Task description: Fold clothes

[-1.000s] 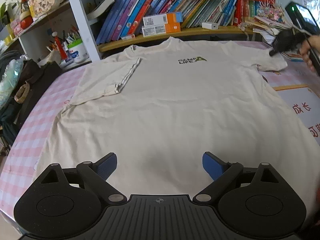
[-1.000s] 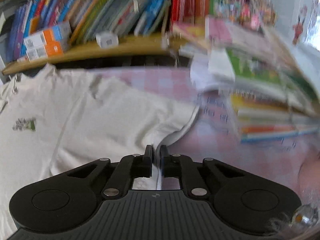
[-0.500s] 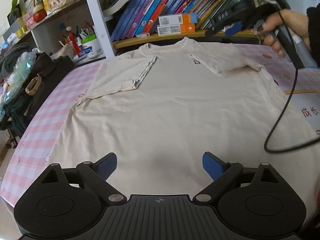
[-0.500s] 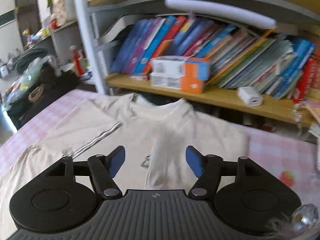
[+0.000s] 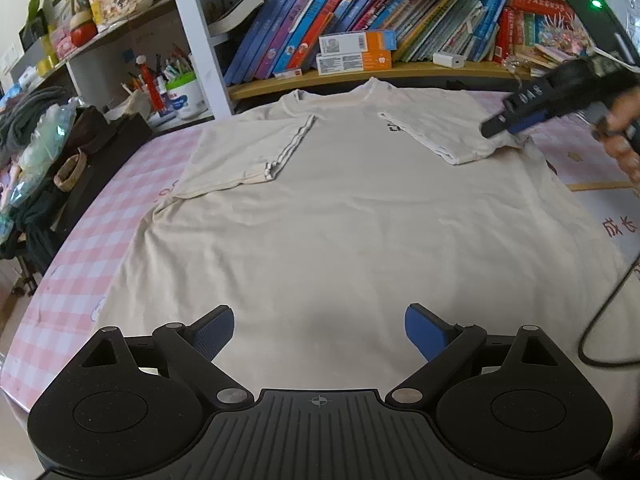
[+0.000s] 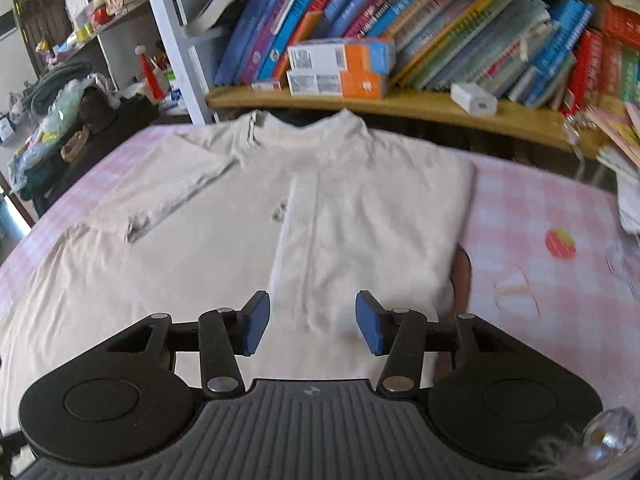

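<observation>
1. Left wrist view: left gripper (image 5: 319, 330) at 6 o'clock, jaws spread wide, blue pads (image 5: 214, 332) apart with nothing between them, above the lower body of the T-shirt.
2. Cream T-shirt (image 5: 344, 216) lies flat on the pink checked tablecloth (image 5: 88, 248), filling the middle; collar at 12 o'clock, toward the bookshelf (image 5: 360, 74).
3. Left sleeve (image 5: 248, 152) folded inward at 11 o'clock, striped hem showing. Right sleeve (image 5: 444, 128) folded inward at 1 o'clock, partly covering the chest print.
4. Right gripper (image 5: 496, 127) at 2 o'clock, just by the folded right sleeve's outer edge; a hand (image 5: 618, 136) holds it at 3 o'clock. Touching the cloth or not: cannot tell. A black cable (image 5: 608, 320) loops at 4 o'clock.
5. Pen cup (image 5: 182, 94) and clutter at 10 o'clock.
6. Right wrist view: right gripper (image 6: 312, 322) at 6 o'clock, jaws part open and just been closing a little; blue pads (image 6: 254, 322) grip nothing, cloth only lies beneath the gap.
7. T-shirt (image 6: 240, 220) runs from centre to 9 o'clock on the tablecloth (image 6: 540, 240). Folded right sleeve (image 6: 380, 216) straight ahead at 12 o'clock, its hem running down the chest; folded left sleeve (image 6: 176, 192) at 10 o'clock.
8. Bookshelf (image 6: 400, 108) across 12 o'clock behind the collar, orange-and-white boxes (image 6: 340, 68) and a white charger (image 6: 474, 98) on it.
9. Strawberry print (image 6: 560, 243) on the cloth at 3 o'clock.
</observation>
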